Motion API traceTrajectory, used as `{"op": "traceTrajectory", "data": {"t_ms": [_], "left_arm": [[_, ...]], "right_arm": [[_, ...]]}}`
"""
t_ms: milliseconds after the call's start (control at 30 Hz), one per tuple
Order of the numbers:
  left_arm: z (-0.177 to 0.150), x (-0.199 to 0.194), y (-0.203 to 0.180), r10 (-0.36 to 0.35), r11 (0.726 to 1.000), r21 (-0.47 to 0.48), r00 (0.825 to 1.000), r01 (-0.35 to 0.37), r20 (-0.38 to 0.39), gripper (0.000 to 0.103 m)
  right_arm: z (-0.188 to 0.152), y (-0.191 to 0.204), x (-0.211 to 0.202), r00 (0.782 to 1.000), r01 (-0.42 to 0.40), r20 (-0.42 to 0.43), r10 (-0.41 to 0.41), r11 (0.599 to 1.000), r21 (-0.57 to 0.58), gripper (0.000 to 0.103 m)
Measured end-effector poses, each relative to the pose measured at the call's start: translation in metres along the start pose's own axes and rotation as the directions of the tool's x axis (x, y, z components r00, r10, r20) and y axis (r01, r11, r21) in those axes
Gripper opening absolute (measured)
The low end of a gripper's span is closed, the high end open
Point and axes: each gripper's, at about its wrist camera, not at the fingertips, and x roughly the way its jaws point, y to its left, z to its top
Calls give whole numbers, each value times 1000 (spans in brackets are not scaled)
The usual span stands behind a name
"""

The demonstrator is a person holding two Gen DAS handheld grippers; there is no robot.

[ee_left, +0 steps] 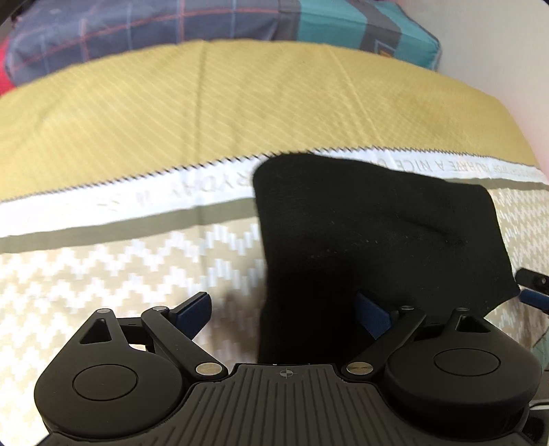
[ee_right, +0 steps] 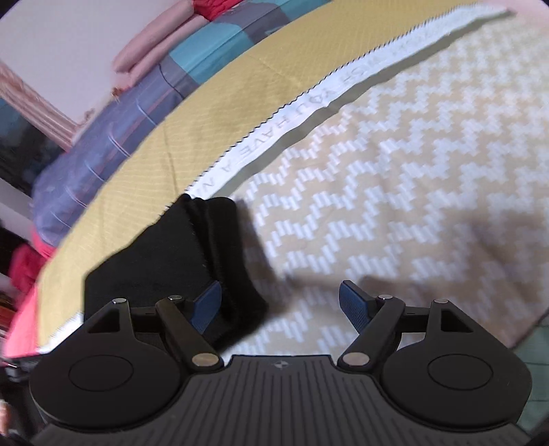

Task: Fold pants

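- Nearest, the left gripper [ee_left: 283, 317] is seen with its blue fingers [ee_left: 194, 314] spread wide; nothing is clamped between them, though black cloth lies across the gap and behind the right finger.
- Likewise the right gripper [ee_right: 281, 307] is held with its fingers [ee_right: 353, 303] well apart and nothing pinched; only patterned cloth shows between them.
- The pants [ee_left: 377, 240] are found just ahead of the left gripper, from 6 o'clock up toward 1 o'clock in its view, as a compact black block lying flat on the bedspread [ee_left: 103, 274].
- In the right view the pants [ee_right: 178, 254] sit at about 9 o'clock, beside the left finger, with stacked edges visible, so at least one fold is judged to be made already.
- Both grippers are judged to be held low and open beside the bundle so that a further fold or a smoothing press can be made; the stage cannot be told for certain.
- A soft, limp fabric is suggested, so a shallow grip could let a layer slip.
- Farther off, a white band [ee_left: 137, 195] with a zigzag edge is crossed at 12 o'clock; upside-down lettering is partly read as "HAVE A NICE", and in the right view as "YOU HAVE A"; the rest is blurred.
- Beyond it a mustard panel [ee_left: 206, 103] is laid, and at the far edge folded plaid bedding [ee_left: 120, 27].
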Motion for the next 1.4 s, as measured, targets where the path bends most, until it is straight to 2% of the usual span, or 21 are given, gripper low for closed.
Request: {"op": "traceTrajectory", "data": {"t_ms": [200, 367, 467, 833, 1400], "left_arm": [[-6, -25, -7, 93, 995, 28, 995, -93, 23, 103], [-11, -24, -13, 166, 984, 66, 986, -166, 13, 103], [-15, -23, -15, 185, 979, 82, 983, -185, 7, 103], [-23, -13, -18, 207, 975, 85, 978, -204, -23, 103], [-27, -10, -24, 223, 972, 91, 974, -219, -32, 103]], "right_arm": [[-14, 32, -8, 1000, 14, -21, -18, 990, -139, 84], [-28, 58, -7, 998, 32, -35, -43, 963, -268, 86], [-34, 65, -7, 998, 35, -42, -50, 952, -305, 88], [-49, 64, 4, 993, 32, -101, -67, 949, -313, 88], [-56, 67, 7, 990, 15, -129, -60, 946, -324, 89]]}}
